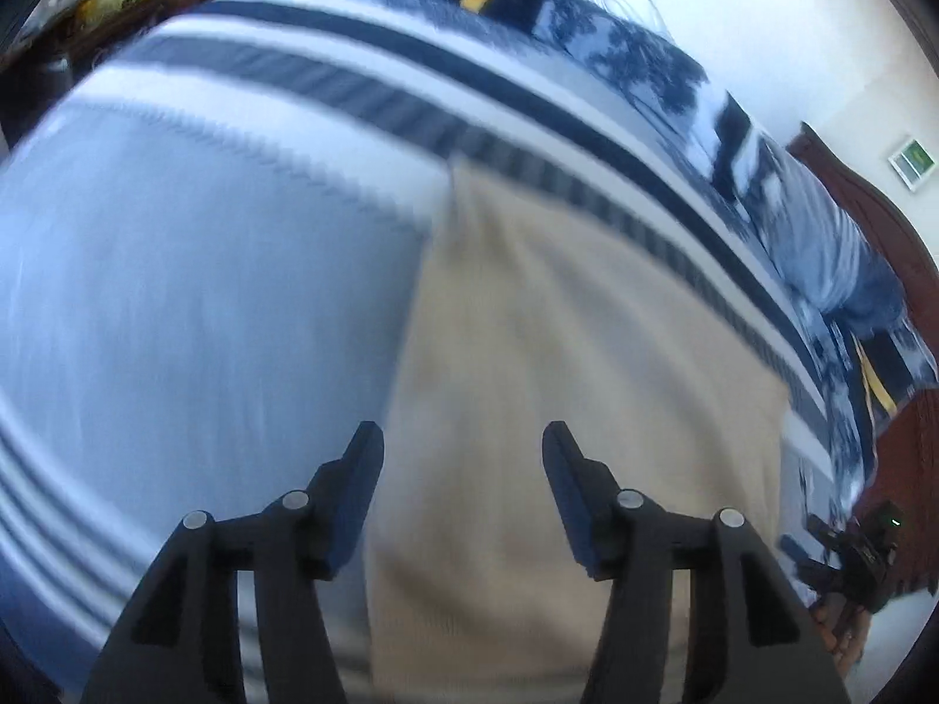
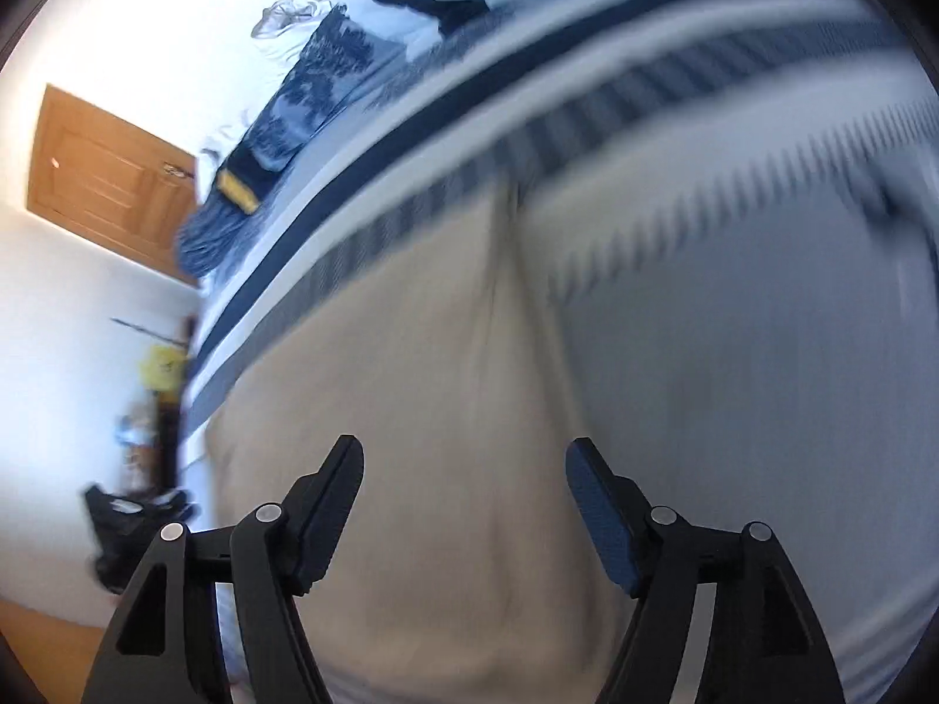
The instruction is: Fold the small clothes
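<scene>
A beige garment point(image 1: 563, 364) lies spread flat on the striped bedspread point(image 1: 205, 293), a crease down it.

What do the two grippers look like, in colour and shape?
Both look the same. The left gripper and right gripper have black angular linkage arms with triangular cut-outs and round silver pivot pins. Each finger ends in a flat, dark blue pad. No cables, markings or sleeves are visible.

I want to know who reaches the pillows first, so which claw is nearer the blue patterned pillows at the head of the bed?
Probably the right claw; the pillows lie off to that side. Both hover open above the beige garment.
</scene>
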The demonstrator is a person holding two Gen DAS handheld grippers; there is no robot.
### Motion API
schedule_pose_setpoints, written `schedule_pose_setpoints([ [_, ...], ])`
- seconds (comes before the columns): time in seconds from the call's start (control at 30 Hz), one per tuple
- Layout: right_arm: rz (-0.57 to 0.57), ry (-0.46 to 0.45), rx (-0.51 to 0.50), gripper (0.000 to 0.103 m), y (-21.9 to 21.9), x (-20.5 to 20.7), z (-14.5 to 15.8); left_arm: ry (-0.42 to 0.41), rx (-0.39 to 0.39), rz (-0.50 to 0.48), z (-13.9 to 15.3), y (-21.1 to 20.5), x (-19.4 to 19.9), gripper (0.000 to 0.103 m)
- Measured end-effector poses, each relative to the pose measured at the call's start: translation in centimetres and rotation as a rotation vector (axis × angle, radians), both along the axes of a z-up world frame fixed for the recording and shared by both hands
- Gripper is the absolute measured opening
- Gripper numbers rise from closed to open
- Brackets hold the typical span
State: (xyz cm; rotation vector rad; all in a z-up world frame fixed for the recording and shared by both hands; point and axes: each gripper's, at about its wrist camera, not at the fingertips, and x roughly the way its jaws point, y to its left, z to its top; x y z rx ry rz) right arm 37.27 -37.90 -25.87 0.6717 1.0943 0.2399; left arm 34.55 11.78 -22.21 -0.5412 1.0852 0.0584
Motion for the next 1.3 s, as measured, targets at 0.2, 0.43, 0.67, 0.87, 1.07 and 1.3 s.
schedule_pose_setpoints([
  [0.2,-0.035,0.13,0.107,0.058,1.1,-6.1,-3.9,0.08,-0.106,-0.011,-3.6,-3.1,-3.8,0.053],
  [0.43,-0.075,0.096,0.146,0.049,0.6,-7.8,-4.5,0.096,-0.088,-0.01,-3.9,-3.9,-2.9,0.042],
  [0.67,-0.023,0.08,0.137,0.005,2.0,-6.1,-5.3,0.095,-0.07,0.021,-3.2,-3.4,-2.7,0.004],
  [0.87,0.003,-0.006,0.001,0.004,1.7,-8.4,-1.4,0.064,-0.078,0.007,-3.5,-2.5,-5.5,0.005],
  [1.07,0.019,0.127,-0.026,0.008,2.7,-7.3,-4.9,0.048,-0.004,0.017,-3.1,-1.8,-5.8,0.038],
  [1.3,0.084,-0.066,-0.014,0.078,5.0,-10.5,2.3,0.002,0.014,0.122,-3.9,2.5,-7.3,0.078],
])
